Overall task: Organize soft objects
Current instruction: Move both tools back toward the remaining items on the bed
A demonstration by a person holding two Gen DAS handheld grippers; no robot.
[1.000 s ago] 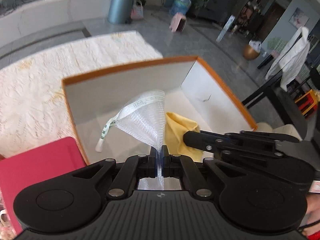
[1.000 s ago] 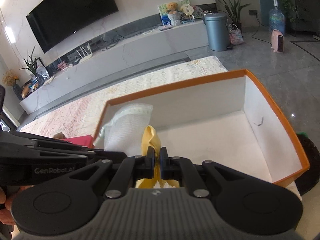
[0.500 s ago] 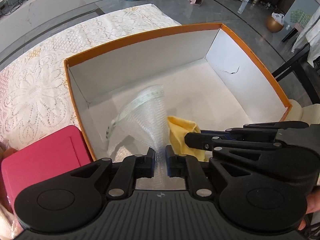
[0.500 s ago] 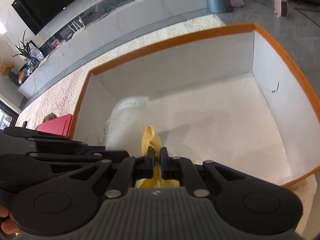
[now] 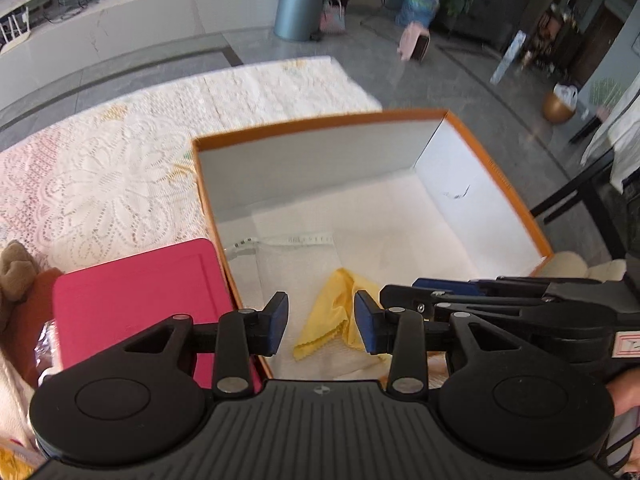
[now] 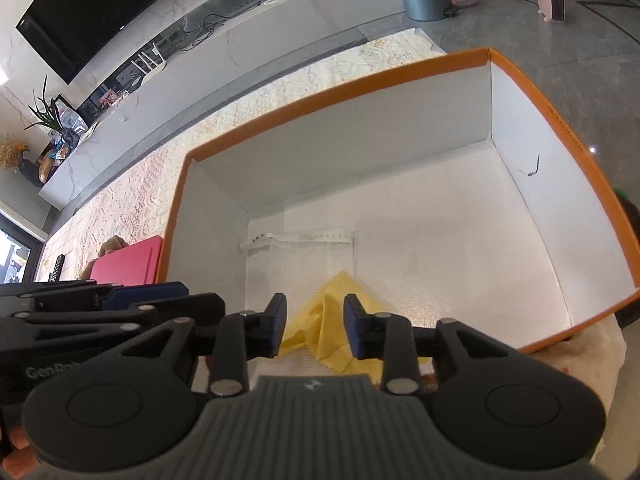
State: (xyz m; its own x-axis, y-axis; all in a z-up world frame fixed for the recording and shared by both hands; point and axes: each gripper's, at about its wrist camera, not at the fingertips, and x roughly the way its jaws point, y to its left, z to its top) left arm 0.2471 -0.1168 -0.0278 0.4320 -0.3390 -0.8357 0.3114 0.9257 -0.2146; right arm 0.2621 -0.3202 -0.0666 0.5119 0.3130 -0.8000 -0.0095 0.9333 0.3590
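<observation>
Nearest my cameras, both claws stand wide with nothing between the pads: the left gripper (image 5: pixel 321 325) and the right gripper (image 6: pixel 315 325) hang side by side over the near edge of the orange box (image 6: pixel 532 92), the left one just to the left of the right. Right below them the yellow cloth (image 6: pixel 340 320) lies crumpled on the box floor near the front wall, one fold standing up in a peak, and under and behind it the white mesh bag (image 5: pixel 296 256) lies flat with its drawstring band toward the left wall. I judge both soft things to be placed, so the step in hand is getting clear cleanly. I would lift both grippers straight up with the jaws kept apart, so that no pad catches the cloth's raised fold or drags the mesh, and I would watch the near rim of the box, which sits close under both tools. To the left, outside the box, a red case (image 5: pixel 136 300) lies against its wall, and a brown plush thing (image 5: pixel 16 272) shows at the far left edge; that may be the next pick, though I can't tell what it is. Beyond the box the lace tablecloth (image 5: pixel 108 176) runs on.
</observation>
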